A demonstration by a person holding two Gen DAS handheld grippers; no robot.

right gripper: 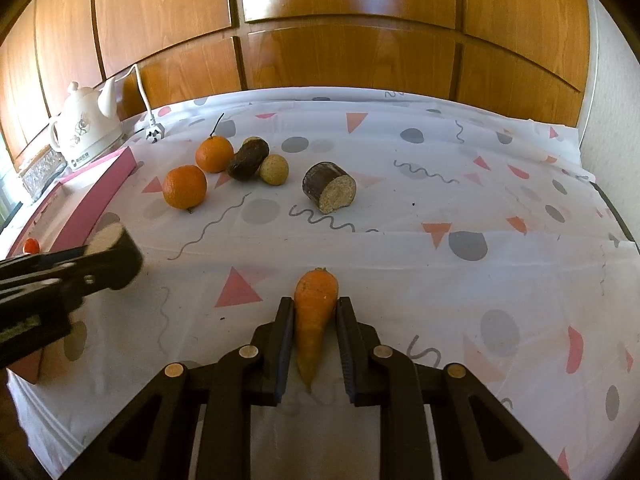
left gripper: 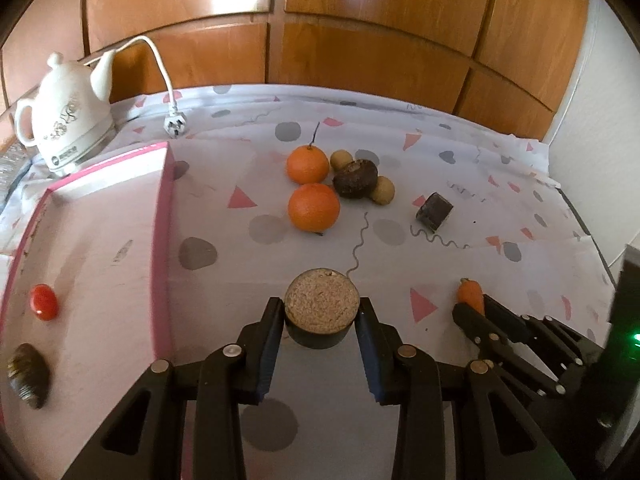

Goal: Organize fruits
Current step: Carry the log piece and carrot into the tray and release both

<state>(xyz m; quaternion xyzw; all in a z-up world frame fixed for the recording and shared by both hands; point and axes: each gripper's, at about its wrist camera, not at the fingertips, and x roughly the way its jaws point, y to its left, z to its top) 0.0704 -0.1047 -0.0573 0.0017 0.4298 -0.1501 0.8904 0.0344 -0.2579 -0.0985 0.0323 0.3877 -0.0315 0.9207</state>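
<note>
- Fruits and other produce lie on a patterned tablecloth [right gripper: 400, 240], with a pink-edged tray [left gripper: 100, 240] as the landmark for every place below.
- Just beside the tray's pink wall, the left gripper [left gripper: 322, 316] pinches a short dark-skinned cylinder [left gripper: 322, 306]; its flat cut face is pale, grainy and round, turned toward the camera.
- Well away from the tray, on its far side from the kettle, the right gripper [right gripper: 314, 320] is pressed onto a carrot [right gripper: 314, 312]: orange, thick at the top with a stubby crown, tapering to a thin tip that points back between the fingers.
- Inside the tray lie a small glossy red tomato [left gripper: 43, 302] and, nearer the camera, a dark ribbed brown piece [left gripper: 28, 376] that is too blurred to name.
- Near the tray, out on the cloth, sit two oranges [left gripper: 313, 207], round and bright; the farther one carries a thin dark stem.
- Touching those oranges is a dark brown, rough, rounded fruit [left gripper: 355, 178], with two small tan round fruits [left gripper: 383, 190] against it.
- Farther from the tray lies a second cut cylinder [right gripper: 330, 187], on its side, dark rind and pale crumbly face.
- Behind the tray's far corner stands a white kettle [left gripper: 68, 120] with its cord and plug [left gripper: 175, 124] on the cloth.
</note>
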